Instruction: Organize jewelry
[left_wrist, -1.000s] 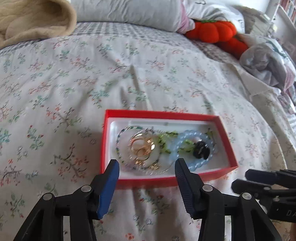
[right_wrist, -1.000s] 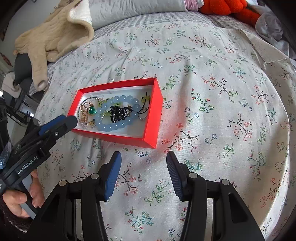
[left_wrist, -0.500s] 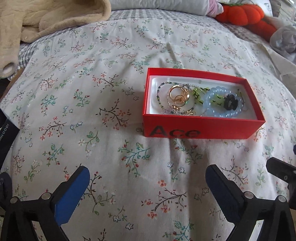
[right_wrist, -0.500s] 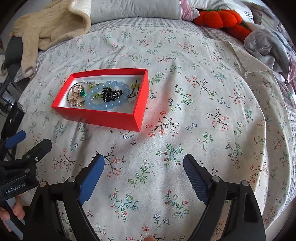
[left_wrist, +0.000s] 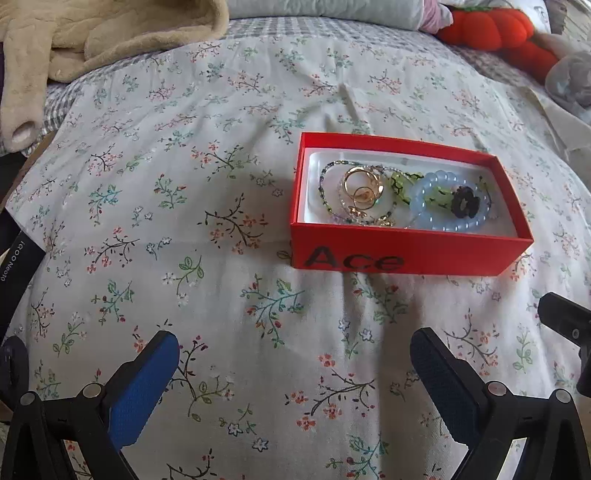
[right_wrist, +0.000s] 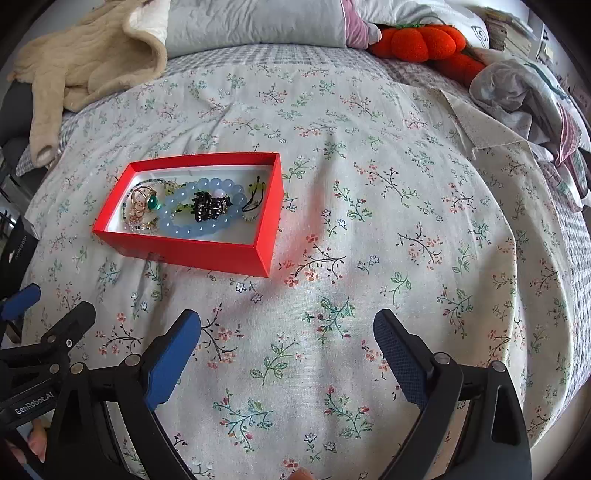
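Observation:
A red box (left_wrist: 406, 254) marked "Ace" lies on the floral bedspread; it also shows in the right wrist view (right_wrist: 184, 249). Inside lie gold rings (left_wrist: 364, 186), a pale blue bead bracelet (left_wrist: 448, 201), a black hair clip (right_wrist: 208, 206), a green-stone ring (right_wrist: 151, 201) and thin bead chains. My left gripper (left_wrist: 295, 373) is open and empty, well in front of the box. My right gripper (right_wrist: 288, 343) is open and empty, in front and to the right of the box. The left gripper's tip shows in the right wrist view (right_wrist: 48, 314).
A beige fleece garment (right_wrist: 88, 70) lies at the back left. A grey pillow (right_wrist: 255, 22) and an orange plush pumpkin (right_wrist: 421, 38) sit at the head of the bed. Crumpled clothes (right_wrist: 524, 88) lie at the right edge.
Both grippers have pulled back from the box and opened wide. The box and jewelry have stayed in place.

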